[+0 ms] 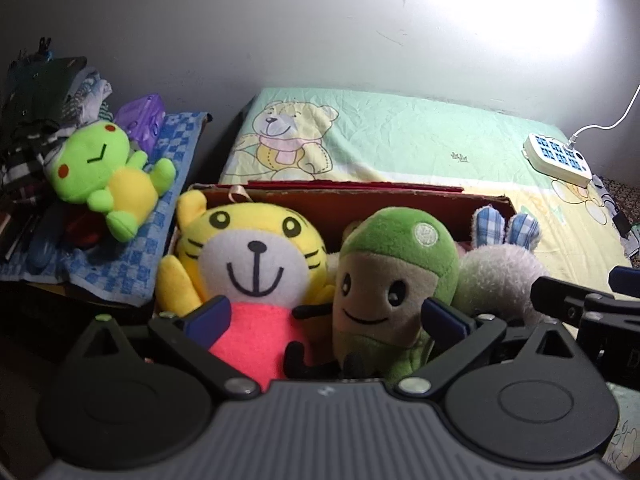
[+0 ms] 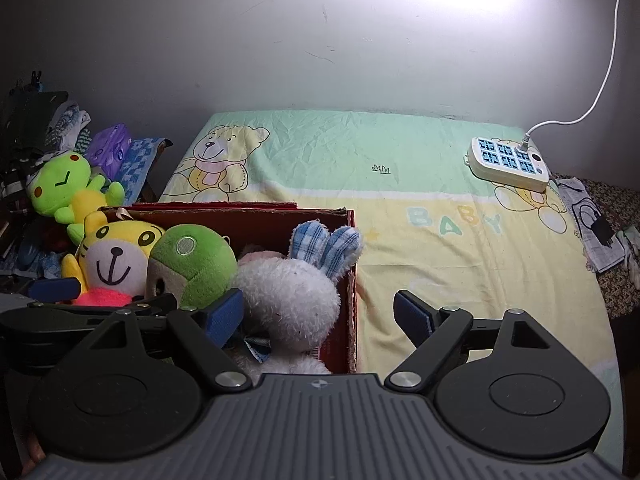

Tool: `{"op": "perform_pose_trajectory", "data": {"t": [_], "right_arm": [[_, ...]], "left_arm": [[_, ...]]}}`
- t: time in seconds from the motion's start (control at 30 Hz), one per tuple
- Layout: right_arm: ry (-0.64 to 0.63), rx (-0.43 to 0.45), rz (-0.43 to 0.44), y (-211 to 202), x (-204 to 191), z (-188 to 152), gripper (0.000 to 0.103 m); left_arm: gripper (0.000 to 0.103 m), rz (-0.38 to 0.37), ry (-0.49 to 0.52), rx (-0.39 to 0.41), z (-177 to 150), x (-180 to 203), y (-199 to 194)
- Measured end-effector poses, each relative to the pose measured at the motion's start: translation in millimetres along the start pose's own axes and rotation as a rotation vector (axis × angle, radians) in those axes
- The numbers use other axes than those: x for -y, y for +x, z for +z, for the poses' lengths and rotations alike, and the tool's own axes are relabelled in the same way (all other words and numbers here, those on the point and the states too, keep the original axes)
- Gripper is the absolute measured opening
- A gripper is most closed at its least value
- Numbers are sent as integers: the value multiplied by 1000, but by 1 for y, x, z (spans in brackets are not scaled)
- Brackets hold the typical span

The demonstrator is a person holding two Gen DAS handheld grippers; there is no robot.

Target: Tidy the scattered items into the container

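Both the left gripper [image 1: 326, 314] and right gripper [image 2: 318, 312] gape wide, gripping nothing; red box [image 2: 256, 222] of plush toys at twelve o'clock

"BABY" in pastel letters on the bed sheet [image 2: 400, 200]

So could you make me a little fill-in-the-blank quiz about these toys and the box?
1. The yellow tiger plush wears a ____ shirt.
2. The white rabbit in the red box has ears of blue ____ cloth.
3. The green frog plush lies outside the box on a blue checked ____.
4. The white power strip rests on the ____.

Missing words: pink; checked; towel; bed
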State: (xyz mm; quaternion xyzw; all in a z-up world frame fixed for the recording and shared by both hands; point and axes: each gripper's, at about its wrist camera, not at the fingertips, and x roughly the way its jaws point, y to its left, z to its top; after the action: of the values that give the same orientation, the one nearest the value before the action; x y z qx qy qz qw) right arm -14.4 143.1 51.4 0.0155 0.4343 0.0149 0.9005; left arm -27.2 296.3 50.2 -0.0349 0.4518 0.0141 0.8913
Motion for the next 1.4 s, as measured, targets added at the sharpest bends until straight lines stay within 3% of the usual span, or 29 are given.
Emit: {"op": "perform_pose_trajectory", "data": {"t": [0.1,0.33,0.7,0.87,1.23,1.4], "right_arm": [[31,-56,12,5,3,0,84],[24,-72,36,9,3,-4,79],[-17,-112,99,9,24,0,80],[-41,-150,164,8,37,2,80],[-131,-188,287,11,50,5,81],[-159,-184,290,16,44,4,81]], "left_arm": [[97,-10,-8,23,-1,-2,-7],[101,71,35,102,-2,2,-23],[102,169,-65,-53,-8,5,-14],[102,209,-83,-68,-13,24,-22],[103,385,-118,-124,-25,48,-29],[103,394,-114,-127,-29,49,-32]]}}
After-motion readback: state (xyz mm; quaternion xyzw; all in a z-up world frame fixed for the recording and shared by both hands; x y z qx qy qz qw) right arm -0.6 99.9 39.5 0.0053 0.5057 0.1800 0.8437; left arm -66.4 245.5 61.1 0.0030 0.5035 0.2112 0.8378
